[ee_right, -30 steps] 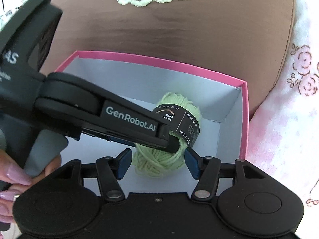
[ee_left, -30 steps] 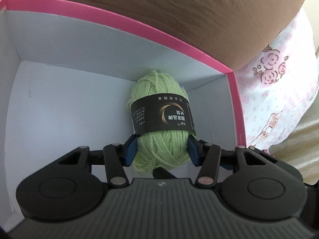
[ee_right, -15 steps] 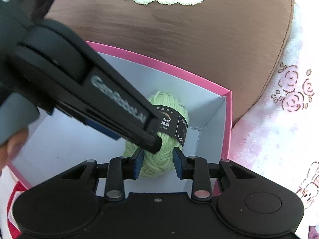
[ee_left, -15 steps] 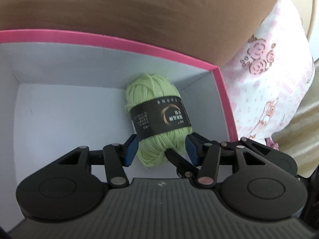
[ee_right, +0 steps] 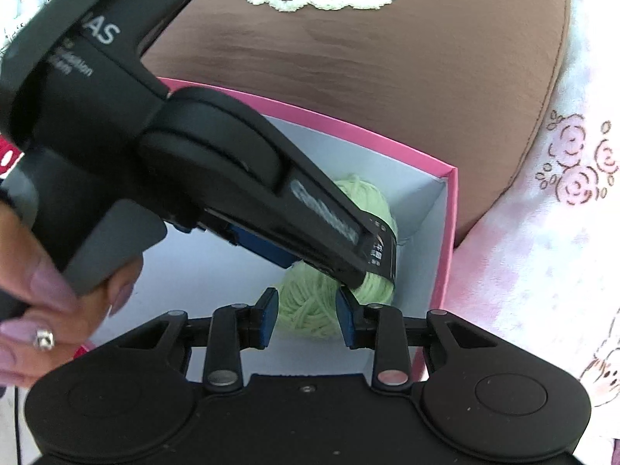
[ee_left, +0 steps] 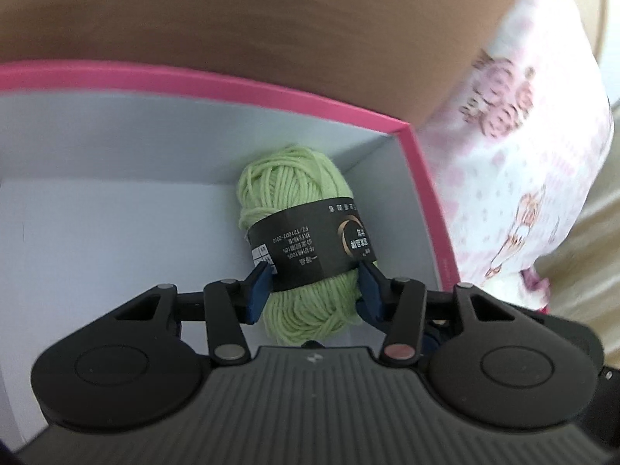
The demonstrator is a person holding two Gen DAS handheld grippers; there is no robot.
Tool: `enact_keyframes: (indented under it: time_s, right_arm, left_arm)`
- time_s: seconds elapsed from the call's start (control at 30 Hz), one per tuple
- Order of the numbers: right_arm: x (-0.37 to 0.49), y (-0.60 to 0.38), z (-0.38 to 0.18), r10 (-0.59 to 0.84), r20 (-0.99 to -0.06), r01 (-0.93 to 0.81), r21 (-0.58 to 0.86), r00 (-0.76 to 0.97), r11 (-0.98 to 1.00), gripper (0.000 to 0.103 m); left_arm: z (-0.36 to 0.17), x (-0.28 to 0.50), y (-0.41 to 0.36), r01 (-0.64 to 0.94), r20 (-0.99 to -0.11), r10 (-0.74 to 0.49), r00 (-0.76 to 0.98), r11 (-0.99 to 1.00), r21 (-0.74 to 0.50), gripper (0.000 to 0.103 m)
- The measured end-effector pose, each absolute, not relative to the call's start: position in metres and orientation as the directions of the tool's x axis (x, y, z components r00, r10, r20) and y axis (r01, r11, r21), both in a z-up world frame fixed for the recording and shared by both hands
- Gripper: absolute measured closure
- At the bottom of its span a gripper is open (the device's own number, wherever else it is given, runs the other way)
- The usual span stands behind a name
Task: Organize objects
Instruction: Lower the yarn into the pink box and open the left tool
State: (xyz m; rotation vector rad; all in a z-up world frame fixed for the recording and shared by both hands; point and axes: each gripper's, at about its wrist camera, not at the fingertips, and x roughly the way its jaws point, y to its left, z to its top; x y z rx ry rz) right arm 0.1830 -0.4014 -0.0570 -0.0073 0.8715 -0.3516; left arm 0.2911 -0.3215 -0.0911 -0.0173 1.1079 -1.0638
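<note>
1. My left gripper (ee_left: 314, 285) is closing, its pads pressing the yarn (ee_left: 306, 240) between them.
2. My right gripper (ee_right: 308, 316) is closed, gripping nothing; the yarn shows beyond it.
3. The yarn sits in the box (ee_left: 422, 178), right of frame centre.

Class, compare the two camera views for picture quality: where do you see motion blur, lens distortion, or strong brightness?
Left wrist view: the floral cloth and brown cushion are smeared by motion blur, while the green yarn stays fairly sharp; the pink box rim bows from fisheye distortion. Right wrist view: the left gripper is blurred, its lettering unreadable; the cloth looks washed out.
</note>
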Motion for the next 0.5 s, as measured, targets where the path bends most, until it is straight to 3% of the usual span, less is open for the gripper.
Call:
enact_keyframes:
  time_s: [0.27,0.5]
  right_arm:
    - [0.184,-0.411,-0.065,-0.327,-0.738,0.329,-0.151,0.59,0.932,0.067]
    - [0.164,-0.416,-0.051,-0.224,-0.738,0.329,-0.003,0.636,0.944,0.065]
  left_arm:
    - [-0.086,0.29,-0.336,0.706,-0.723,-0.69,0.012,0.518,-0.483,0.058]
    - [-0.066,0.285,-0.309,0.699,-0.757,-0.651,0.054,0.566,-0.437,0.056]
